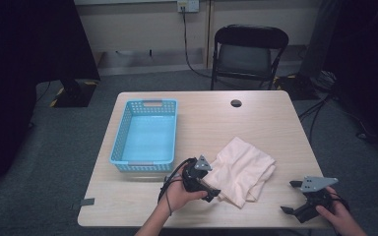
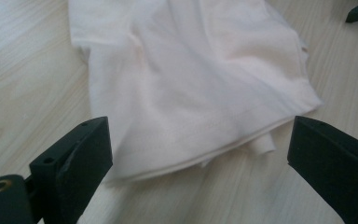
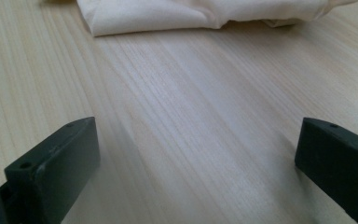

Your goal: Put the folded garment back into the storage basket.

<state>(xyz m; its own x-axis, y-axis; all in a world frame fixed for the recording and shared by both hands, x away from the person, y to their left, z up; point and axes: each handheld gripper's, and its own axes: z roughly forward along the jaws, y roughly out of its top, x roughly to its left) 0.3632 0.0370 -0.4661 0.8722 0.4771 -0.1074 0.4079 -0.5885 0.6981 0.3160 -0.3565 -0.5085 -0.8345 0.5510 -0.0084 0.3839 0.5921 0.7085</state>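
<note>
High view: nearest the table's (image 1: 128, 206) front edge, the right gripper (image 1: 291, 197) sits at the near right corner in the person's right hand (image 1: 337, 214), its jaws spread wide with nothing between them, well apart from the cloth; in the right gripper view those same black jaws stand far apart over bare pale wood, and the folded cloth (image 3: 205, 14) lies beyond them at the top of that view; to the left, the left hand (image 1: 179, 194) holds the left gripper (image 1: 211, 194) just beside the near left edge of the cream cloth (image 1: 243, 169), its jaws also spread; in the left gripper view the jaws stand wide on either side of the cloth's (image 2: 191, 84) near folded hem, above it and not pressing on it, and a black tip of the other gripper shows at the top right corner; the cloth lies loosely folded, in several layers, on the table right of centre; farther back on the left stands a light blue basket (image 1: 119, 142), apart from the cloth; beyond it, a round dark cable hole (image 1: 236, 103) marks the tabletop near the far edge; behind the table stands a dark folding chair (image 1: 248, 51) on the grey floor.
</note>
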